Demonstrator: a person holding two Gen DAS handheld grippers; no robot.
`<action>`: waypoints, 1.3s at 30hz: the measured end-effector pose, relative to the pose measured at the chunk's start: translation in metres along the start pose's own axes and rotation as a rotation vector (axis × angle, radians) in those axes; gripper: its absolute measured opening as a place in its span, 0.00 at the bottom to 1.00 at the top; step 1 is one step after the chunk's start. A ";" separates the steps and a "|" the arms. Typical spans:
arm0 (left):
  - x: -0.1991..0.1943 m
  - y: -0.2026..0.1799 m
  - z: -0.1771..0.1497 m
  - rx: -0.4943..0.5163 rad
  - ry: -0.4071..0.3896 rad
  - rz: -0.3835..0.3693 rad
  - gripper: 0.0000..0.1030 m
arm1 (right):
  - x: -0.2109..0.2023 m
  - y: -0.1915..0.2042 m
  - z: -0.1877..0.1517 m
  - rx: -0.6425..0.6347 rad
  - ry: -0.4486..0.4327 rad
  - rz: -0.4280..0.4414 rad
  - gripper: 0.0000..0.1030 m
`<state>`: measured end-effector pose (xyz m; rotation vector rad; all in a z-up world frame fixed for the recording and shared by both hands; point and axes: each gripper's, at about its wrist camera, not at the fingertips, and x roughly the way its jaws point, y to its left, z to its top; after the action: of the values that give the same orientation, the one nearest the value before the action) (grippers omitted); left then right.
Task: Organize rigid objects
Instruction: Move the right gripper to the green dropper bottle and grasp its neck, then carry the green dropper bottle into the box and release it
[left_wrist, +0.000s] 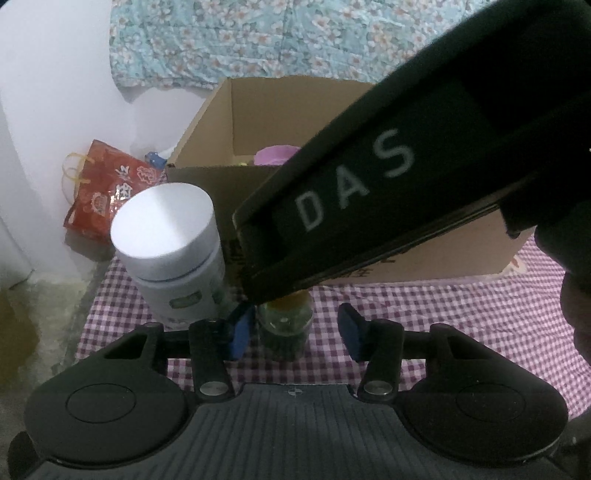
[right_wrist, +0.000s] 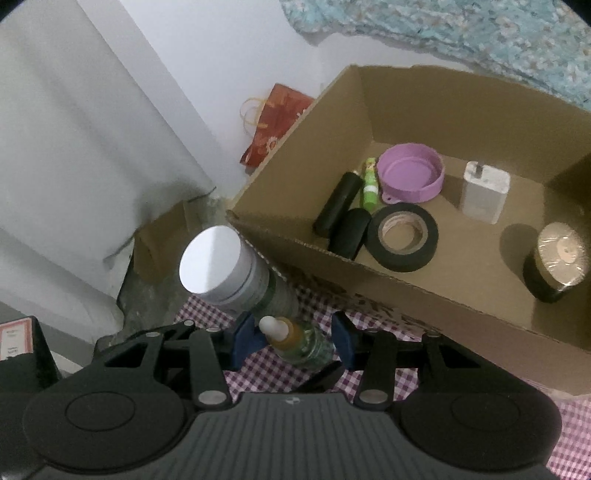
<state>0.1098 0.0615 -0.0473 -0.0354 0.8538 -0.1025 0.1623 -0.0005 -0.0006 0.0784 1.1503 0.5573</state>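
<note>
Closing on the dropper bottle: both claws straddle it

You've got the small dropper bottle (right_wrist: 295, 341) standing upright on the checked cloth (right_wrist: 480, 373), dead between the right claw (right_wrist: 293, 341) pads, white tip toward the camera. Pads flank it w/ gaps both sides, so that claw is released, not gripping. Left claw (left_wrist: 295, 330) brackets the same bottle, also released, w/ the right tool's black body overhead. Long axis is vertical; squeeze across the glass belly. White-capped jar (right_wrist: 225, 264) sits just beside the left pad, so watch for a nudge. Cardboard box (right_wrist: 424, 280) lies ahead-right, near, already holding tape etc. Right claw looks better placed for the carry.
</note>
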 end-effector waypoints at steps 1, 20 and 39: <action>0.001 0.000 0.000 -0.002 0.001 0.000 0.47 | 0.001 0.000 0.000 0.001 0.005 0.001 0.43; -0.005 -0.007 0.000 0.011 -0.016 0.000 0.31 | -0.008 -0.004 -0.001 0.038 -0.010 0.028 0.24; -0.070 -0.068 0.101 0.073 -0.208 -0.107 0.31 | -0.151 -0.014 0.053 -0.036 -0.276 0.017 0.24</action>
<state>0.1346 -0.0003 0.0764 -0.0231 0.6397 -0.2264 0.1707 -0.0703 0.1442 0.1305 0.8713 0.5628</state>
